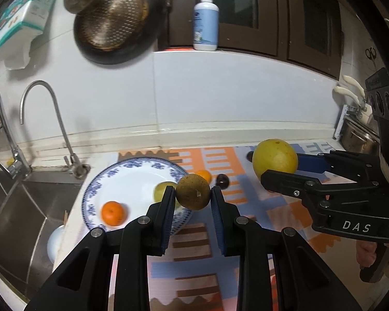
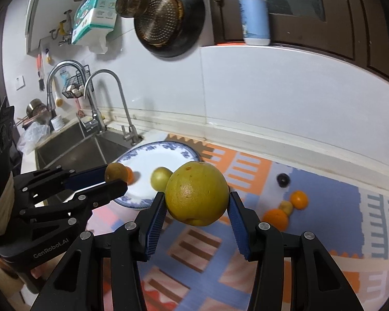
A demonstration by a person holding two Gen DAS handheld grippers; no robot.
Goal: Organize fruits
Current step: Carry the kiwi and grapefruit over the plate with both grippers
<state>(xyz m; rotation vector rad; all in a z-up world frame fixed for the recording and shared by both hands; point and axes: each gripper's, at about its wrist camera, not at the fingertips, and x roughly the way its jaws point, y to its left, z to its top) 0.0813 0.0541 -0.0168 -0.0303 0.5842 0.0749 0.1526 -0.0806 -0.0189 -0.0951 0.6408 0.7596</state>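
My left gripper [image 1: 193,194] is shut on a small brown round fruit [image 1: 192,191], held above the near rim of a blue-and-white plate [image 1: 132,171]. On the plate lie a small orange [image 1: 112,213] and a pale green fruit [image 1: 164,189]. My right gripper [image 2: 197,197] is shut on a large yellow fruit [image 2: 197,194], raised over the patterned mat [image 2: 324,207]. It also shows at the right in the left wrist view, as does the yellow fruit [image 1: 275,159]. Loose on the mat lie two oranges [image 2: 299,199], a small yellowish fruit [image 2: 286,206] and a dark round fruit [image 2: 283,179].
A steel sink [image 1: 20,207] with two taps [image 1: 54,119] lies left of the plate. A dark pan [image 1: 116,20] hangs on the wall, with a tissue pack [image 1: 20,13] beside it. A soap bottle [image 1: 206,23] stands on the ledge. A pot [image 1: 358,134] sits at the far right.
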